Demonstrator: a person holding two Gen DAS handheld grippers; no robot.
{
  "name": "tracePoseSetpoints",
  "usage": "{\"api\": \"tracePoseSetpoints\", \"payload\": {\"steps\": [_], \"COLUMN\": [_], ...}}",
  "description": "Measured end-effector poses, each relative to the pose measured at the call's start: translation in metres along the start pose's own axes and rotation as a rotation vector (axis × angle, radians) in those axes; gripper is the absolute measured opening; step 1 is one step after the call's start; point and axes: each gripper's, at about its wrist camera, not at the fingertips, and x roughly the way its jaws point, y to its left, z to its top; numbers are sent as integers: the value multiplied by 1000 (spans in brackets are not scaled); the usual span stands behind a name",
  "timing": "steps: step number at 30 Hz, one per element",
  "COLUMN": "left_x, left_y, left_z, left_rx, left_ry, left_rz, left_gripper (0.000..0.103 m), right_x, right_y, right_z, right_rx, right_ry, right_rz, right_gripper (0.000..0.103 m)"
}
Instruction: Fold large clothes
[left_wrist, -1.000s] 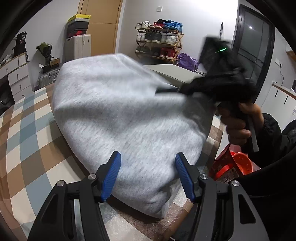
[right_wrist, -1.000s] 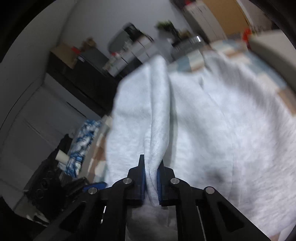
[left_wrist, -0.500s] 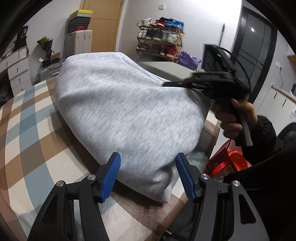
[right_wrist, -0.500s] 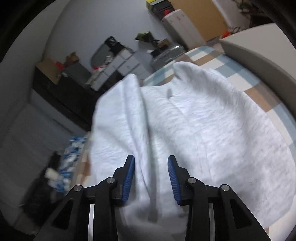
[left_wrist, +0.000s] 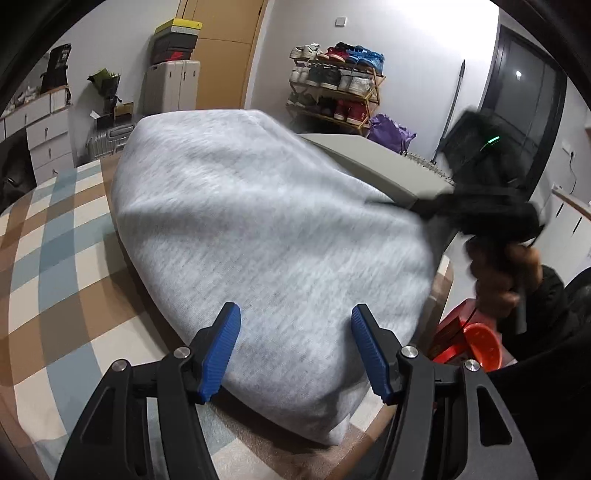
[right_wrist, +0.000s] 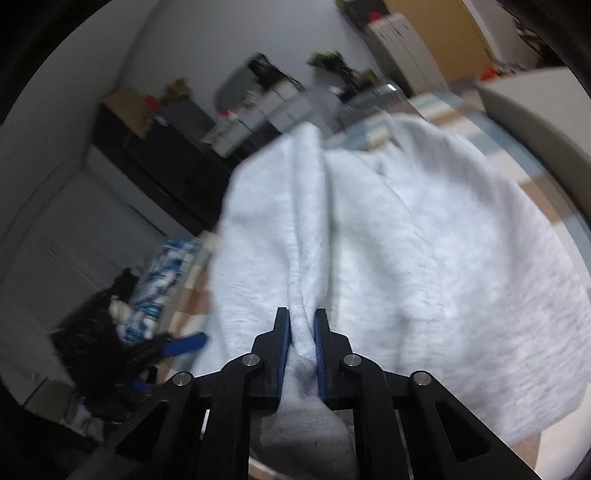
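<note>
A wooden shoe rack (left_wrist: 334, 86) stood against the white wall (left_wrist: 413, 55), beside a tall wooden wardrobe (left_wrist: 221, 51) and a pale suitcase (left_wrist: 171, 86) stacked with shoeboxes (left_wrist: 177, 40). A dark glass door (left_wrist: 528, 114) reflected a ceiling light; white drawers (left_wrist: 44, 133) lined the left.

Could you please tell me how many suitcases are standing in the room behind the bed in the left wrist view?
2: a white suitcase upright by the wooden door, and a silver suitcase lower, behind the grey garment. Others may be hidden.
</note>
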Motion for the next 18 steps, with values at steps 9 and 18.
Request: {"api": "tracePoseSetpoints", "payload": {"steps": [9,18], "left_x": [-23,15], "left_y": [38,100], "left_z": [-5,15], "left_rx": [-211,-548], "left_ry": [-64,-33], "left_rz": [-98,-88], "left_gripper": [62,62], "right_x": [21,16], "right_y": [-13,-49], "right_z": [-9,9], "right_rx": [-7,119], "right_ry": [106,20], "right_rz": [-332,-328], "right_gripper": [36,66]}}
